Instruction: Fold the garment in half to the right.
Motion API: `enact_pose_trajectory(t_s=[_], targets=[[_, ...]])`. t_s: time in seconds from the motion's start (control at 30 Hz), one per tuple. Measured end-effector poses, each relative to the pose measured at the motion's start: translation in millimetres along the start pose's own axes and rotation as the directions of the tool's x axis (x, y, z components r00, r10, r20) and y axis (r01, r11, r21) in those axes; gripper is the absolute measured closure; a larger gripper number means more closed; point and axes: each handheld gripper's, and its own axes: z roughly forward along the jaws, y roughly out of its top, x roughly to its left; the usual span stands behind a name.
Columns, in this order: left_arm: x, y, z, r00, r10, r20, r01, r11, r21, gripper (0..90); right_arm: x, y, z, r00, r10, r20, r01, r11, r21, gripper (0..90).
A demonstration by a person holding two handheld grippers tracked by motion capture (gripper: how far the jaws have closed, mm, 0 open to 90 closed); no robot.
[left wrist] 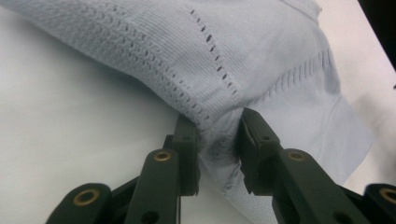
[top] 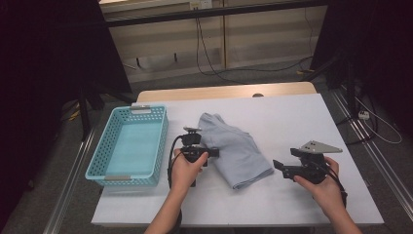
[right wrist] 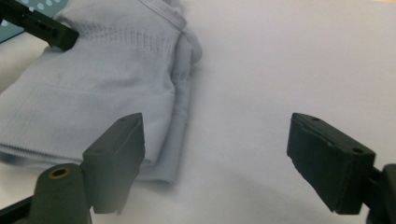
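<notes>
Garment grabbed, basket still empty.
Your left gripper [left wrist: 218,140] has its jaws pinched onto a bunched edge of the folded light-blue knit garment [top: 233,148]; in the left gripper view the fabric is squeezed between both pads, so the grip looks good. The garment lies on the white table [top: 292,122] mid-way, just right of the turquoise plastic basket [top: 104,171], which has nothing in it. Your right gripper [top: 280,166] sits wide open with nothing between its jaws, just off the garment's right edge, near its lower corner; the right gripper view shows bare table between the jaws. Judging by the layout: the grasp is done, the lift and the move into the basket are left. Most of the cloth rests flat on the table.
</notes>
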Motion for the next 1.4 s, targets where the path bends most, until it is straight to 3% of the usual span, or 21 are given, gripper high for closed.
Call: enact_pose_trajectory(t_s=[0.13, 0.23, 0.27, 0.33, 0.47, 0.53, 0.73, 0.87, 1.2, 1.4], targets=[[10.8, 3.8, -9.5, 0.9994, -0.016, -0.032, 0.016, 0.9994, -0.030, 70.2, 0.4, 0.1, 0.2, 1.0000, 0.000, -0.001, 0.000, 1.000, 0.000, 19.2], [15.7, 6.5, -15.6, 0.9943, 0.006, -0.107, -0.013, 0.9982, -0.058, 70.5, 0.7, -0.1, 0.6, 1.0000, 0.002, -0.001, -0.002, 1.000, 0.003, 19.2], [17.3, 7.1, -16.7, 0.9938, 0.003, -0.111, -0.011, 0.9978, -0.065, 70.5, 0.7, -0.3, 1.0, 1.0000, -0.002, 0.000, 0.002, 1.000, 0.002, 19.2], [21.9, 8.1, -19.4, 0.9950, -0.014, -0.099, 0.006, 0.9973, -0.074, 70.4, 1.2, -0.4, 1.4, 1.0000, -0.001, -0.001, 0.001, 1.000, 0.005, 19.2], [27.4, 9.6, -27.6, 0.9930, -0.032, -0.114, 0.018, 0.9922, -0.123, 72.6, 1.6, -0.4, 2.2, 1.0000, -0.006, -0.002, 0.006, 1.000, 0.005, 19.2], [29.0, 8.9, -29.5, 0.9950, -0.043, -0.090, 0.031, 0.9911, -0.130, 71.9, 1.7, -0.5, 2.5, 1.0000, -0.006, -0.002, 0.006, 1.000, 0.007, 19.2], [27.0, 2.4, -22.7, 0.9969, -0.054, -0.056, 0.048, 0.9933, -0.105, 52.4, 3.4, 0.8, 4.5, 0.9999, -0.007, -0.008, 0.007, 1.000, 0.009, 19.2], [24.5, -2.9, -14.6, 0.9978, -0.034, -0.056, 0.030, 0.9967, -0.075, 42.1, 4.3, 2.2, 6.6, 0.9998, -0.012, -0.014, 0.012, 1.000, 0.007, 19.2], [20.4, -10.4, 7.0, 0.9985, -0.054, -0.010, 0.053, 0.9965, -0.064, 39.1, 5.2, 3.3, 8.0, 0.9998, -0.010, -0.018, 0.010, 1.000, 0.007, 19.1], [14.1, -9.4, 16.1, 0.9987, -0.047, -0.019, 0.046, 0.9960, -0.077, 40.5, 4.3, 2.4, 6.7, 0.9999, -0.008, -0.014, 0.008, 1.000, 0.004, 19.2]])
